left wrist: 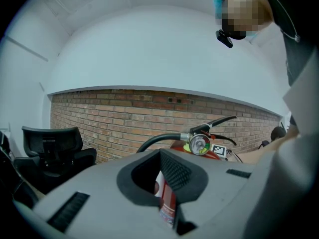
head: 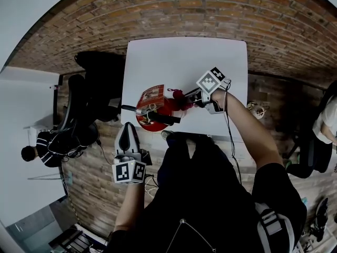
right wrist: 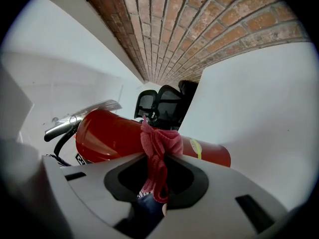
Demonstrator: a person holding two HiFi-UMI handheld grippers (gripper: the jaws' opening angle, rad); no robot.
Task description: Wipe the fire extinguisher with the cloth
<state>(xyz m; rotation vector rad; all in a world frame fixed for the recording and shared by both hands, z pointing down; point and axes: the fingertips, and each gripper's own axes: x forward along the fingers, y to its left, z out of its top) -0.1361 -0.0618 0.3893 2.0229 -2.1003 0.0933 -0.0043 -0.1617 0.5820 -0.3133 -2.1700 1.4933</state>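
Observation:
A red fire extinguisher (head: 152,105) stands upright near the front left corner of the white table (head: 184,62). Its gauge (left wrist: 199,144), black hose and lever show in the left gripper view. My right gripper (head: 190,98) is shut on a red cloth (head: 180,97) and presses it against the cylinder's right side. In the right gripper view the cloth (right wrist: 159,141) lies bunched on the red body (right wrist: 107,136), just ahead of the right gripper (right wrist: 157,176). My left gripper (head: 128,128) is shut and holds nothing. It points at the extinguisher from below the table edge, whose label (left wrist: 167,198) shows through the left gripper's (left wrist: 162,176) slit.
Black office chairs (head: 89,88) stand left of the table, and a seated person (head: 42,146) is farther left. Another person (head: 329,120) is at the right edge. The floor is brick (head: 210,9). A small cable bundle (head: 258,109) lies right of the table.

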